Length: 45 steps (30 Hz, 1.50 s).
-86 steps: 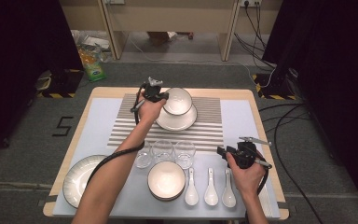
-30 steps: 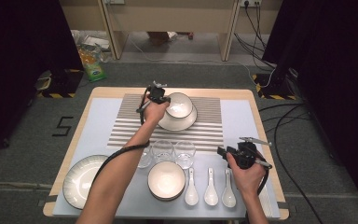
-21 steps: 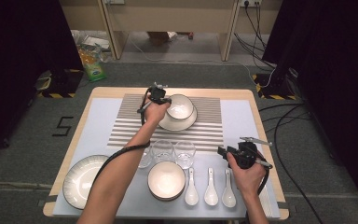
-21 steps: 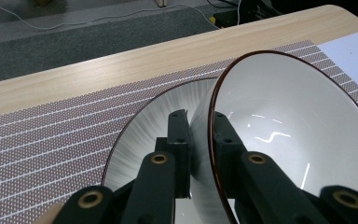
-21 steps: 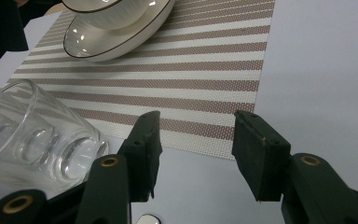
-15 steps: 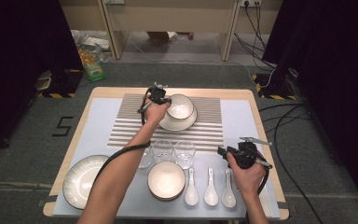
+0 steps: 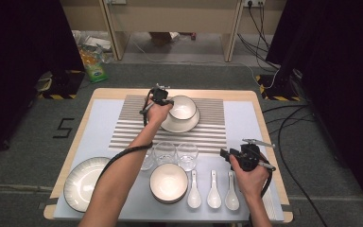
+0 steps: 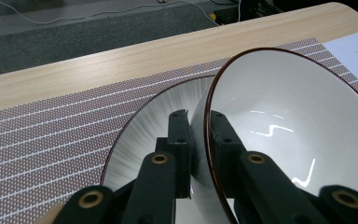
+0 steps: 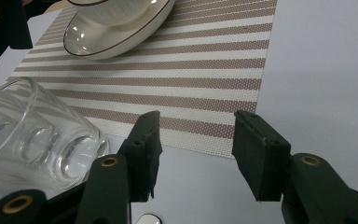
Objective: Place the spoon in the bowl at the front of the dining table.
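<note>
The left tool point(image 8: 198, 140) is clamped on the rim of the white bowl point(image 7: 182, 107), one jaw inside the wall and one outside. The bowl sits on a small plate point(image 7: 189, 124) on the striped mat point(image 7: 127, 127) at the far middle of the table point(image 7: 118, 93), and in the left gripper view it looks tilted on the plate (whether its base rests fully there I cannot tell). The right tool point(image 9: 193, 147) hangs released, its jaws apart with nothing between them, near the table's right side just beyond three spoons point(image 7: 212, 189) and beside the drinking glasses point(image 7: 176, 154).

The risk, as I judge it, lies in that thin grip on a glazed rim: a smooth wall can slide out of the pads if the bowl is lifted or swung quickly, and it would drop onto the plate and chip both. Letting go while it leans could make it rock or skid off the plate.

The only writing I can read is a "5" marked on the floor point(image 7: 64, 127) left of the table; the green packet point(image 7: 94, 64) farther back carries print too small to make out.
</note>
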Motion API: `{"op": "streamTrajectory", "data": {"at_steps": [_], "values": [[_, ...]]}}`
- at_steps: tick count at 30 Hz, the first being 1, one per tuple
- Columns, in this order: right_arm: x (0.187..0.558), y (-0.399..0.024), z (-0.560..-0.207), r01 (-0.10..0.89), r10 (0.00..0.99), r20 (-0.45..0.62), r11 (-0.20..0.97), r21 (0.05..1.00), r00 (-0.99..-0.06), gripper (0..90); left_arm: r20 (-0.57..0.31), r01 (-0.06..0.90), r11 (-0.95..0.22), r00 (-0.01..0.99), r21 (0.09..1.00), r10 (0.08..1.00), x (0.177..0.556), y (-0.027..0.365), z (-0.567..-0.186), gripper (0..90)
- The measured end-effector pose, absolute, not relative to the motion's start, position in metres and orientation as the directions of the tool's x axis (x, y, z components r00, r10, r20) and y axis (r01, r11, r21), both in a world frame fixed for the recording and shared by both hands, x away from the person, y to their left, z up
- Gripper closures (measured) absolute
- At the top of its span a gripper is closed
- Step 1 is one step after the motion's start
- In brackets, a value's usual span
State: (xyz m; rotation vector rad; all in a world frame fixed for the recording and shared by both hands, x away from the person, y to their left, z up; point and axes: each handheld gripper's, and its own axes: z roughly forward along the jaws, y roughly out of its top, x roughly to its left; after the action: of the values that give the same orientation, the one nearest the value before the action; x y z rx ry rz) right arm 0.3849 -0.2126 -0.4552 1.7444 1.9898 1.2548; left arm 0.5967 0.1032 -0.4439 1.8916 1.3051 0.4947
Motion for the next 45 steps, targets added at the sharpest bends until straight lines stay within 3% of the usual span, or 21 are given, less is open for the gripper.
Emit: {"op": "streamTrajectory", "data": {"at_steps": [13, 16, 23, 27, 34, 45], "values": [[0.385, -0.213, -0.456, 0.712, 0.891, 0.361, -0.064, 0.699, -0.274, 51.6, -0.118, 0.627, -0.179, 0.401, 0.758, 0.909, 0.598, 0.106, -0.45, 78.1], [0.385, -0.212, -0.456, 0.713, 0.891, 0.361, -0.061, 0.699, -0.277, 51.6, -0.126, 0.625, -0.176, 0.409, 0.761, 0.904, 0.598, 0.106, -0.447, 72.9], [0.385, -0.212, -0.456, 0.711, 0.892, 0.356, -0.056, 0.701, -0.28, 51.6, -0.125, 0.613, -0.165, 0.402, 0.772, 0.907, 0.593, 0.107, -0.437, 49.5], [0.385, -0.212, -0.456, 0.71, 0.893, 0.353, -0.055, 0.702, -0.28, 51.6, -0.117, 0.603, -0.171, 0.409, 0.779, 0.905, 0.589, 0.108, -0.43, 42.6], [0.384, -0.211, -0.455, 0.714, 0.893, 0.356, -0.06, 0.698, -0.274, 51.5, -0.125, 0.596, -0.153, 0.398, 0.788, 0.909, 0.578, 0.115, -0.422, 34.4], [0.384, -0.211, -0.454, 0.713, 0.897, 0.351, -0.058, 0.699, -0.271, 51.5, -0.132, 0.581, -0.154, 0.42, 0.8, 0.898, 0.556, 0.125, -0.408, 32.4]]}}
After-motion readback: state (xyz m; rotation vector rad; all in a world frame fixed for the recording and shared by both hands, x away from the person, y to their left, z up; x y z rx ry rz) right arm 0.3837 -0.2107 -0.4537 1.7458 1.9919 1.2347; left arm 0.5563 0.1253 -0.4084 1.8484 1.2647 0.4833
